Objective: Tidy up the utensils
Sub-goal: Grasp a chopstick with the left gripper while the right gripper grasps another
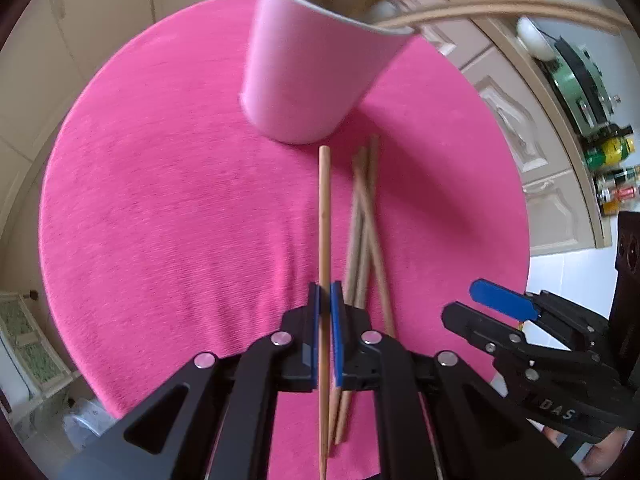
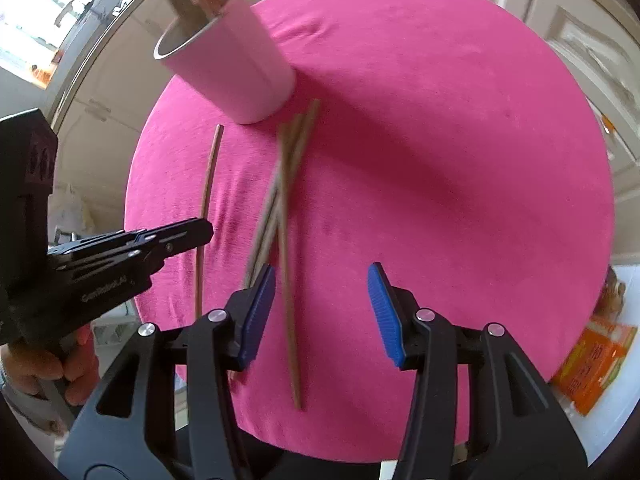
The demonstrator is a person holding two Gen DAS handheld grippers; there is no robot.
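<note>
My left gripper [image 1: 325,300] is shut on a single wooden chopstick [image 1: 324,216] that points at the foot of a pink cup [image 1: 308,72]. Several wooden utensils stand in the cup. Just right of the held stick, a few more chopsticks [image 1: 366,232] lie crossed on the round pink tablecloth [image 1: 160,200]. In the right wrist view my right gripper [image 2: 322,276] stands open above the near ends of those loose chopsticks [image 2: 282,208], with nothing between its pads. The left gripper [image 2: 204,232] and its chopstick [image 2: 209,176] show at the left, the cup [image 2: 236,68] behind them.
The table's round edge [image 2: 592,280] drops off on all sides. Cream cabinets ring the table. Bottles [image 1: 608,160] stand on a counter at the right. An orange packet [image 2: 592,364] lies beyond the table edge. A hand [image 2: 40,368] grips the left tool's handle.
</note>
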